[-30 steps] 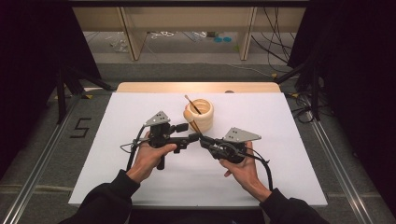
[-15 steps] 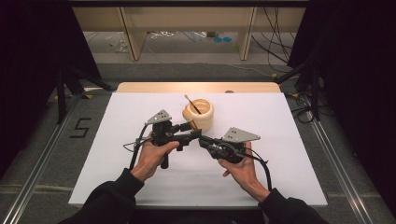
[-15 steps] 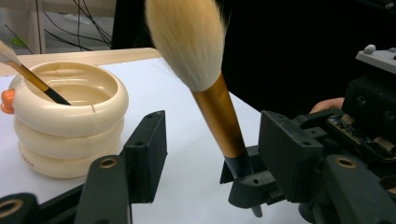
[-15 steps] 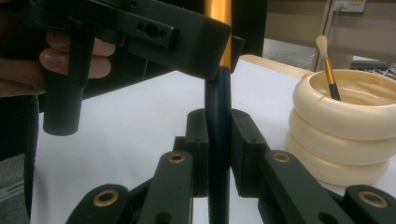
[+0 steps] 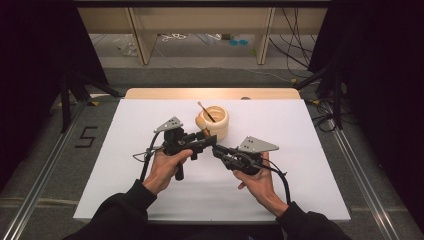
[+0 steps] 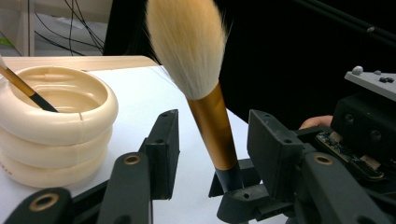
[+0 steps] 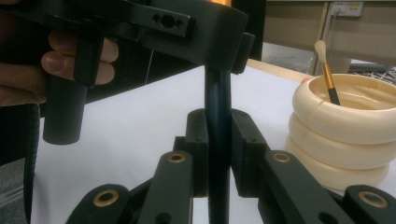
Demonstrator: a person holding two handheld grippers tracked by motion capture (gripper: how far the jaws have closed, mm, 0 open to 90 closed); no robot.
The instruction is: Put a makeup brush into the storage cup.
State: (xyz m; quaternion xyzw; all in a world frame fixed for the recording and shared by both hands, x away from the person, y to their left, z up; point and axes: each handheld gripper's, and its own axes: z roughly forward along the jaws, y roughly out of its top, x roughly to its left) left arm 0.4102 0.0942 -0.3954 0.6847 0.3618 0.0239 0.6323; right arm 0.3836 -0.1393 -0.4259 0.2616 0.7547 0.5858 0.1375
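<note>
My right gripper (image 7: 218,140) is shut on the dark handle (image 7: 217,102) of a big makeup brush, holding it upright. Its fluffy cream head (image 6: 187,46) and gold ferrule (image 6: 212,130) stand between the jaws of my left gripper (image 6: 217,140). Those jaws have just been closing, but a gap shows on each side of the ferrule. Both grippers meet mid-table, left gripper (image 5: 204,140) and right gripper (image 5: 217,150) tip to tip. Just behind them a cream ribbed holder (image 5: 215,122) carries a small brush (image 5: 205,111).
The white table top (image 5: 300,150) has free room to the left, right and front of the hands. The holder (image 6: 56,126) sits close to the left jaw. A wooden strip (image 5: 210,93) runs along the far edge, with shelving and cables beyond.
The left gripper's jaws look narrower around the brush than before. Both hands and the holder stay where they were.
</note>
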